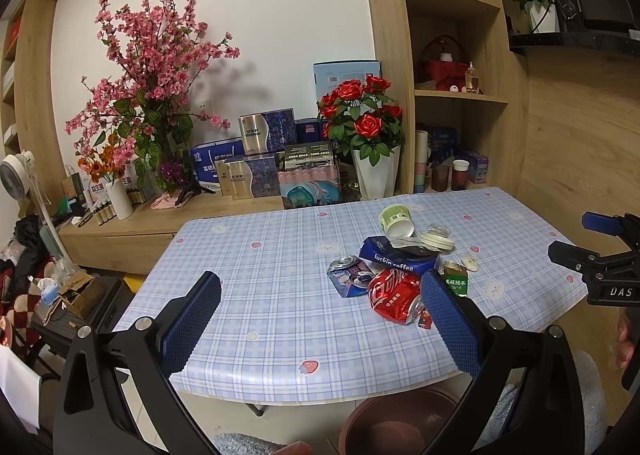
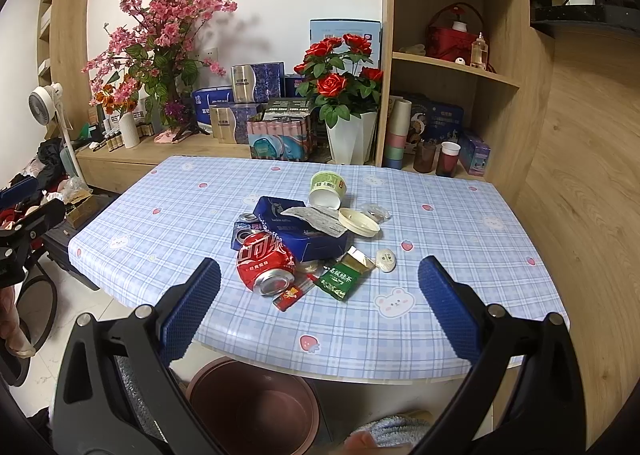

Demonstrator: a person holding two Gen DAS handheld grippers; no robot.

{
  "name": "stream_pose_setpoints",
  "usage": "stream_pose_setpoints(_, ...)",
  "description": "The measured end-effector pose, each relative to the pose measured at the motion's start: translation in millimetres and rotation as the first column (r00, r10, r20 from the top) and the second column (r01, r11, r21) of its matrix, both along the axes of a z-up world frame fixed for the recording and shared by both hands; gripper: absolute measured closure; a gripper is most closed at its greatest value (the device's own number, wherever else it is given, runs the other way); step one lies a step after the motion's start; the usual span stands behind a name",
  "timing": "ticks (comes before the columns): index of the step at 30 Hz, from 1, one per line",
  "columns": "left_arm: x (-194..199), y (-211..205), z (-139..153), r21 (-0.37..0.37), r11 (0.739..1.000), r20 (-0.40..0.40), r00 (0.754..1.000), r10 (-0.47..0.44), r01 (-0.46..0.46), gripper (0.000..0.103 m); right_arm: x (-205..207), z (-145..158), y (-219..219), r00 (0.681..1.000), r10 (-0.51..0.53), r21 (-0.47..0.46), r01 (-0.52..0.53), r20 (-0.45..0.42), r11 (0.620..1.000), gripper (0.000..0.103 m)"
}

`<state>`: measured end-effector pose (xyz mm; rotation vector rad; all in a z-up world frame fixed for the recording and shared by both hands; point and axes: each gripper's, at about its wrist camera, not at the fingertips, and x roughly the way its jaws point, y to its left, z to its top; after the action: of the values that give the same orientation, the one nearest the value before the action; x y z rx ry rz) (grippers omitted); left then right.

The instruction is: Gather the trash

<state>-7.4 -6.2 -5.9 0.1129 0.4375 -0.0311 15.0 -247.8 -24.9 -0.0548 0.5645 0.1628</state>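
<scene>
Fingers (image 2: 192, 307) apart both grippers; two crushed cans (image 2: 266, 261).

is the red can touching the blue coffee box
Touching: in the right wrist view the red can lies against the blue coffee box with no gap showing.

White wall (image 1: 260, 15), wooden shelving (image 1: 452, 95), pale tiled floor (image 2: 60, 335).

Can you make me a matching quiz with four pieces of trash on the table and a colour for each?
Things:
1. crushed soda can
2. coffee box
3. tea packet
4. round lid

Colours:
A. green
B. cream
C. red
D. dark blue

Pairs: 1-C, 2-D, 3-A, 4-B
</scene>
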Motion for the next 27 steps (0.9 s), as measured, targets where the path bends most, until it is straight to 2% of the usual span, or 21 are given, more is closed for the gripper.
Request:
stream_pose_setpoints(21, 0.6, 0.5, -0.6, 0.004, 1.0, -0.002, 1.0, -0.004, 0.004, 0.005, 0.7, 1.9, 1.5, 1.0, 0.003, -0.002, -0.003, -0.001, 1.0, 0.006)
stream_pose_setpoints(23, 2.7, -0.3, -4.8, 0.007, 1.0, -0.012, 1.0, -0.019, 0.019, 0.005, -1.0, -1.8, 0.4, 1.0, 0.001, -0.008, -0.001, 0.01, 1.0, 0.005)
stream_pose_setpoints(24, 2.9, -0.1, -7.6, 0.002, 1.0, -0.015, 0.999, -0.03, 0.03, 0.005, -2.2, -14.7, -4.4, 1.0, -0.002, -0.004, 0.002, 0.014, 1.0, 0.005)
stream_pose_setpoints(27, 6.7, 1.9, -16.3, -0.004, 0.999, -0.021, 0.999, -0.045, 0.045, 0.005, 2.2, -26.1, -11.5, 1.0, 0.01, 0.045, -0.009, -0.012, 0.999, 0.005)
